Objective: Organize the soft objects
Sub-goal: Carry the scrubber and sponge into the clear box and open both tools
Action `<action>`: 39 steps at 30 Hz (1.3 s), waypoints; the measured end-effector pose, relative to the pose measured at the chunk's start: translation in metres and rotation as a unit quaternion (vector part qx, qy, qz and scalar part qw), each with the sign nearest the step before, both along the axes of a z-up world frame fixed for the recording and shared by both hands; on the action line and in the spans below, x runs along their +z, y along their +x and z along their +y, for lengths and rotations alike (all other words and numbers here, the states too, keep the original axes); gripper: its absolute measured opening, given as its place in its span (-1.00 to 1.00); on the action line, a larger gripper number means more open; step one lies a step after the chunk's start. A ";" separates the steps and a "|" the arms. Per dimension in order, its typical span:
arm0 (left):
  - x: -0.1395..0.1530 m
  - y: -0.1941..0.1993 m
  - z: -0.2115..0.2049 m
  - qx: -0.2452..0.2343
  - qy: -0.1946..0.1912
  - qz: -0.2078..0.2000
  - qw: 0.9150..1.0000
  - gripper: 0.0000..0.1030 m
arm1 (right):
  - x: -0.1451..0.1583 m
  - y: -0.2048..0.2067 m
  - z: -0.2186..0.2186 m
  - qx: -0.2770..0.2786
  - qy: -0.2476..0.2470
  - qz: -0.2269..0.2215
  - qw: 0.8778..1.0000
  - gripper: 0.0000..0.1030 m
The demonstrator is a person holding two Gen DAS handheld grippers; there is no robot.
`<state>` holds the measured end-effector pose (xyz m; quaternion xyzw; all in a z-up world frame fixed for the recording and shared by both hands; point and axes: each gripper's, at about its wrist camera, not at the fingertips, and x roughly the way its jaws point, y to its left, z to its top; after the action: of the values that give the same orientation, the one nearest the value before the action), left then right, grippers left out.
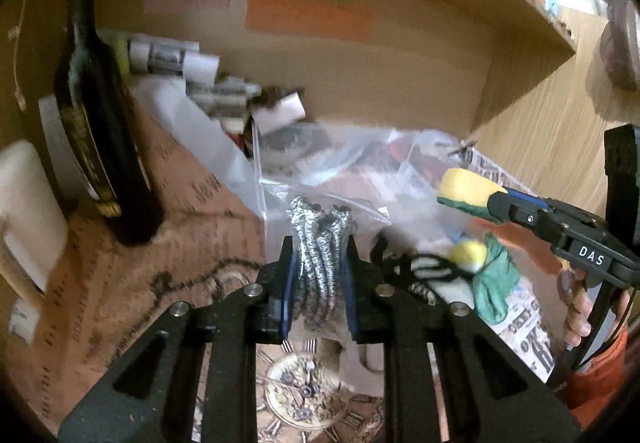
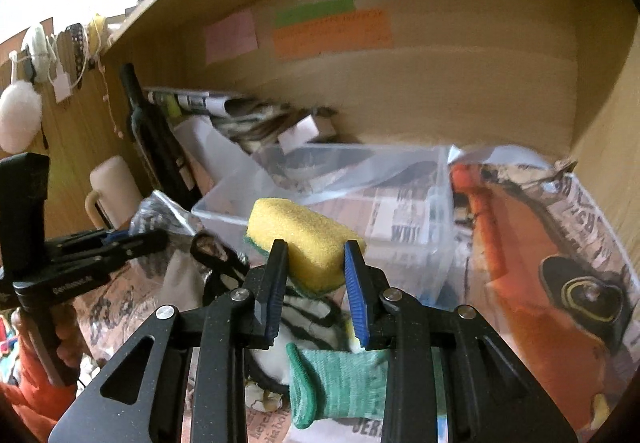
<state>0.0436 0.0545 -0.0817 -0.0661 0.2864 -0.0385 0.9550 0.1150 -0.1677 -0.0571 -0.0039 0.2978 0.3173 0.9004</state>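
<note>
My left gripper point(image 1: 320, 251) is shut on a grey-and-white speckled knitted bundle point(image 1: 318, 263) and holds it above the shelf floor. My right gripper point(image 2: 316, 263) is shut on a yellow sponge with a green underside point(image 2: 304, 239), held in front of a clear plastic bin point(image 2: 400, 219). The sponge point(image 1: 468, 189) and right gripper also show at the right of the left wrist view. A green knitted glove point(image 2: 340, 383) lies below the right gripper, next to a black-and-white striped soft item point(image 2: 308, 319). A small yellow ball point(image 1: 468, 253) lies by the glove point(image 1: 496, 283).
A dark bottle point(image 1: 96, 131) stands at the left inside the wooden shelf compartment point(image 1: 360, 83). Rolled papers point(image 1: 172, 59) lie at the back. A clear zip bag point(image 1: 320, 171) lies ahead. Newspaper point(image 2: 580, 243) lines the floor. A cream mug point(image 2: 112, 187) stands left.
</note>
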 end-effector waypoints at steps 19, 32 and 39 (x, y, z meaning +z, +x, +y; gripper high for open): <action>0.047 0.067 0.001 -0.007 0.008 -0.034 0.999 -0.60 | 0.034 0.037 -0.006 -0.028 -0.008 -0.066 0.997 -0.50; 0.014 0.140 0.001 -0.022 -0.001 0.051 0.998 -0.60 | -0.006 0.080 0.025 -0.005 -0.072 -0.005 0.997 -0.50; -0.011 0.169 -0.002 -0.029 0.008 0.103 0.994 -0.60 | -0.023 0.093 0.036 0.009 -0.100 0.027 0.995 -0.50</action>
<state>0.2122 0.0525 -0.0923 -0.0537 0.3858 -0.0568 0.9193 0.2082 -0.1312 -0.0806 -0.0883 0.3524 0.2943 0.8840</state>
